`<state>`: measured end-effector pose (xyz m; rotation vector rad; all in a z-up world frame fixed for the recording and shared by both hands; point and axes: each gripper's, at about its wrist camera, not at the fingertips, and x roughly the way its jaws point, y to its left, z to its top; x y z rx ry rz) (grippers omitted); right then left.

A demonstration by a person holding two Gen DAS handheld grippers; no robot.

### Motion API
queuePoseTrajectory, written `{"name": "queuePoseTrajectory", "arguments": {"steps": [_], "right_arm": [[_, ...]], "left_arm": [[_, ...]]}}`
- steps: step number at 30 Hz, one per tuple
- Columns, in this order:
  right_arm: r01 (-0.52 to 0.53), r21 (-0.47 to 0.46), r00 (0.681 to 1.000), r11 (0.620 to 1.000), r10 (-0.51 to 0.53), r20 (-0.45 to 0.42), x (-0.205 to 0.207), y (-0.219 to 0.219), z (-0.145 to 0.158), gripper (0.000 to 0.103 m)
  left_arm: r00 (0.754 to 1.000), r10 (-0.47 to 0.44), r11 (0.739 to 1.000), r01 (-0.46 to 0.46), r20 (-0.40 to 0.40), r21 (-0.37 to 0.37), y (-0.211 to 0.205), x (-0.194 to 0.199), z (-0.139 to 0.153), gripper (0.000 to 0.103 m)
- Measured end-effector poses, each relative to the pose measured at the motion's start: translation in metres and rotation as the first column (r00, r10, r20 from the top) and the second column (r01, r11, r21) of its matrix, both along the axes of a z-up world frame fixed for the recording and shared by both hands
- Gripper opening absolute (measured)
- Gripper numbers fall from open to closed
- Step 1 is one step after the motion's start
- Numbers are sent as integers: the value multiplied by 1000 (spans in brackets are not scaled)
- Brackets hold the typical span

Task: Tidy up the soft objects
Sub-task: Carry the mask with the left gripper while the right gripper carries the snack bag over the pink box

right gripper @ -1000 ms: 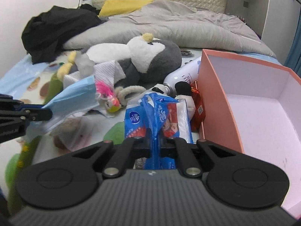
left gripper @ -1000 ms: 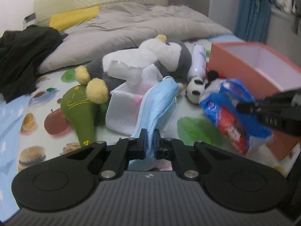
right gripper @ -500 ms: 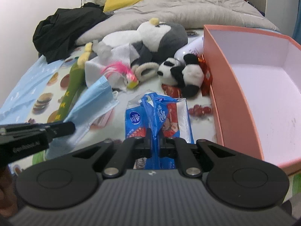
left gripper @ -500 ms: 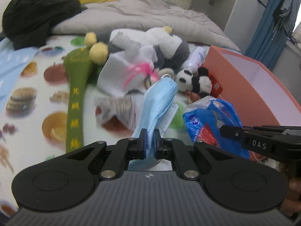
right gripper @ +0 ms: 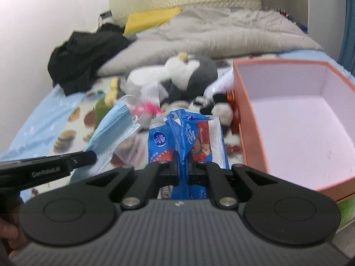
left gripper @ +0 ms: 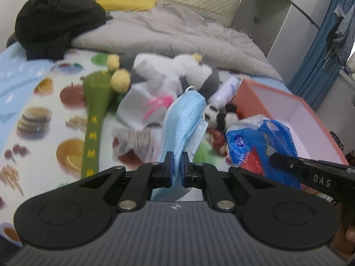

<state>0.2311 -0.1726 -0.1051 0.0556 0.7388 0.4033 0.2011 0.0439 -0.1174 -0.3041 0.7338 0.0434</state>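
My left gripper (left gripper: 176, 166) is shut on a light blue face mask (left gripper: 184, 119), which hangs lifted above the bed; the same face mask (right gripper: 115, 130) shows at the left of the right wrist view. My right gripper (right gripper: 183, 166) is shut on the blue handle of a tissue pack (right gripper: 188, 137) in a blue, white and red bag. That tissue pack (left gripper: 261, 146) appears low right in the left wrist view. An open orange box (right gripper: 295, 115) with a pale inside stands to the right, box (left gripper: 279, 104).
On the fruit-print sheet (left gripper: 33, 115) lie a grey and white plush penguin (right gripper: 184, 75), a small panda toy (right gripper: 217, 108), a green plush (left gripper: 94, 115), a white cloth (left gripper: 137, 104) and a white bottle (left gripper: 224, 88). Black clothes (left gripper: 55, 22) and a grey duvet (left gripper: 177, 35) fill the back.
Both grippers have risen and pulled back from the pile, carrying the mask and the tissue pack. The left view has rolled, and the box now sits nearer the right gripper.
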Motion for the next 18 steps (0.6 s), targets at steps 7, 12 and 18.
{"name": "queuePoseTrajectory", "arguments": {"steps": [7,12,18], "right_arm": [[18,22,995,1000,-20,94,10,-14,48,8],[46,34,985,998,-51,165,20,-30,85,8],[95,66,966,993,-108,233,33,-60,129,8]], "left_arm": [[998,-21,999,23,65,-29,-11,22,60,8],[991,-75,996,79,115,-29,-32,43,102,8],[975,-154,986,162,160,-41,-70,71,147,8]]}}
